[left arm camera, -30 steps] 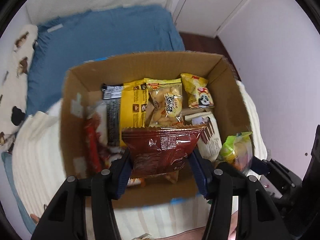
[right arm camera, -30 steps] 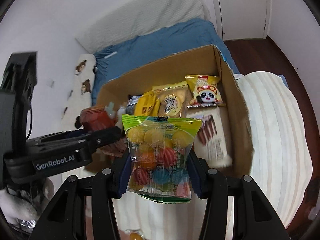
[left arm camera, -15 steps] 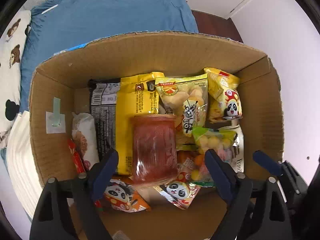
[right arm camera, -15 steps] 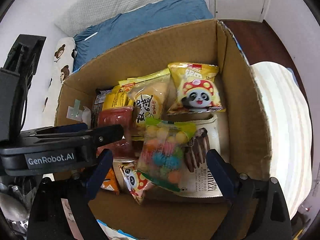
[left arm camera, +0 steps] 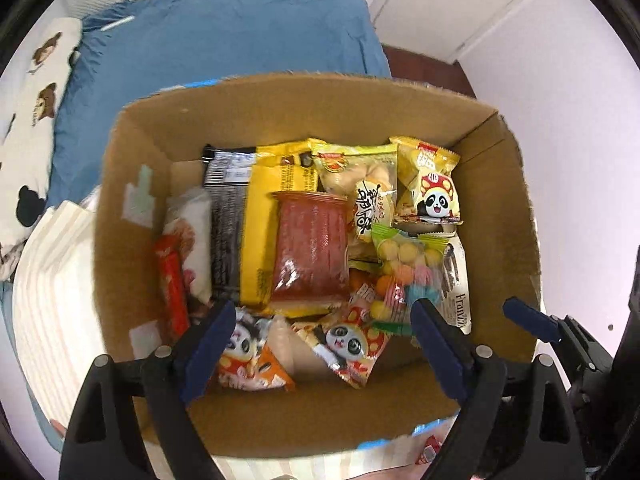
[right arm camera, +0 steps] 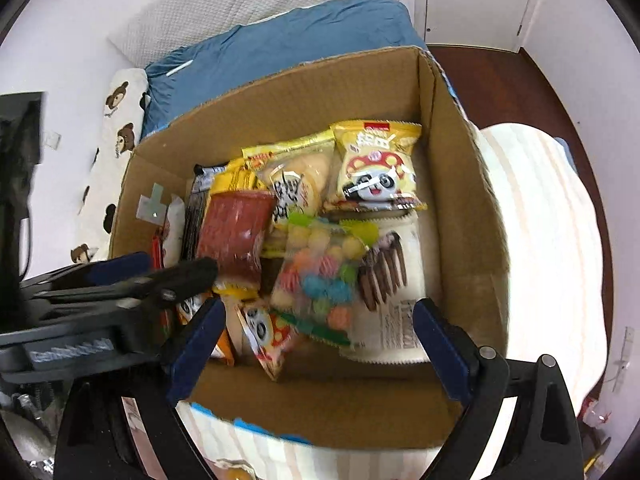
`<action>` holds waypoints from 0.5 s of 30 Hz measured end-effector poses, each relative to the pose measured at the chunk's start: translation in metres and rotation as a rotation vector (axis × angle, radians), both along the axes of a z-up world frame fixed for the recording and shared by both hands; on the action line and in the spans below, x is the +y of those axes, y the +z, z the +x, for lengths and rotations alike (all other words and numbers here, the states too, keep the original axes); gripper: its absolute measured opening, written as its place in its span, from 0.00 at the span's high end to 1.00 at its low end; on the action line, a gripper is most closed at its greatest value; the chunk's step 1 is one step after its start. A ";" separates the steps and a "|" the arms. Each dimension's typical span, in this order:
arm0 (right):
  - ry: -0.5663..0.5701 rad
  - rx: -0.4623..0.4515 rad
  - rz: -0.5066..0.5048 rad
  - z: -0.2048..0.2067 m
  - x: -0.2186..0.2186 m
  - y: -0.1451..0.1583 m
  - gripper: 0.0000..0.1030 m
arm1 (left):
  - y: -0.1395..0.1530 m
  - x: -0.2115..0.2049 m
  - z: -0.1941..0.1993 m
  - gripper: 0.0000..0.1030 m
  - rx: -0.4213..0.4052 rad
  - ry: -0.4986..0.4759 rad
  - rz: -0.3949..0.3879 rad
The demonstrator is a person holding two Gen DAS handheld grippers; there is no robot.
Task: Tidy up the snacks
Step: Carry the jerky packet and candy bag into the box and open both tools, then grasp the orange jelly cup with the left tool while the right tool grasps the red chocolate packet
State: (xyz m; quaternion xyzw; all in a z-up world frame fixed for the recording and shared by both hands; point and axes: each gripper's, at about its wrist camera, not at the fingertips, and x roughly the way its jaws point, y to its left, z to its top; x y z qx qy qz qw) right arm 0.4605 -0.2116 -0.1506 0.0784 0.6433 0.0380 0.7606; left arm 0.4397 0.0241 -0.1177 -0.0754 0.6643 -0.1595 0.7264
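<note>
An open cardboard box (left arm camera: 132, 200) holds several snack packets. On top of them lies a red packet (left arm camera: 310, 248), over a yellow bag and just beyond my left gripper (left arm camera: 322, 312). That gripper points down into the box, open, with nothing between its pads. A clear bag of coloured candy balls (right arm camera: 320, 276) rests on a white biscuit-stick packet (right arm camera: 396, 308). It lies loose below my right gripper (right arm camera: 318, 308), which is open too. The red packet (right arm camera: 236, 236) and the box wall (right arm camera: 460, 200) also show in the right wrist view. Panda packets (left arm camera: 348, 344) lie at the near end.
The box sits on a cream striped cloth (right arm camera: 540, 220). Blue bedding (left arm camera: 220, 40) and a bear-print fabric (left arm camera: 28, 100) lie behind it. Dark wooden floor (right arm camera: 500, 72) and white doors are at the back right. The left gripper's arm (right arm camera: 120, 276) crosses the right view's left side.
Both grippers opened wide and let go. The red packet and the candy bag dropped onto the snacks in the box. Both views now look more steeply down into the box.
</note>
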 end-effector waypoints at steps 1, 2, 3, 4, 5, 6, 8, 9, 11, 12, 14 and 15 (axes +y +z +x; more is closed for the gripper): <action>0.003 -0.003 -0.004 -0.003 0.000 0.002 0.06 | 0.004 0.004 -0.003 0.13 -0.012 0.007 0.001; 0.003 -0.007 -0.010 -0.008 0.000 0.004 0.06 | 0.009 0.007 -0.009 0.13 -0.028 0.011 0.004; 0.002 -0.010 -0.009 -0.011 -0.001 0.006 0.06 | 0.014 0.010 -0.013 0.13 -0.046 0.017 0.012; 0.002 -0.015 -0.007 -0.015 -0.001 0.008 0.06 | 0.019 0.011 -0.016 0.13 -0.060 0.023 0.016; 0.001 -0.020 -0.008 -0.019 -0.001 0.010 0.06 | 0.023 0.014 -0.018 0.13 -0.074 0.026 0.018; 0.002 -0.026 -0.008 -0.023 0.000 0.013 0.06 | 0.026 0.015 -0.022 0.13 -0.086 0.029 0.022; 0.001 -0.040 -0.002 -0.031 0.001 0.019 0.06 | 0.033 0.018 -0.030 0.13 -0.104 0.032 0.018; -0.001 -0.050 -0.002 -0.035 0.001 0.022 0.06 | 0.037 0.020 -0.035 0.13 -0.115 0.034 0.019; 0.007 -0.069 -0.002 -0.045 0.003 0.031 0.06 | 0.044 0.023 -0.044 0.13 -0.136 0.037 0.013; 0.012 -0.079 -0.007 -0.051 0.005 0.035 0.06 | 0.048 0.024 -0.050 0.13 -0.149 0.039 0.016; 0.021 -0.099 -0.015 -0.061 0.008 0.042 0.06 | 0.056 0.024 -0.061 0.13 -0.176 0.041 0.018; 0.025 -0.109 -0.016 -0.067 0.009 0.046 0.06 | 0.061 0.024 -0.068 0.13 -0.192 0.041 0.020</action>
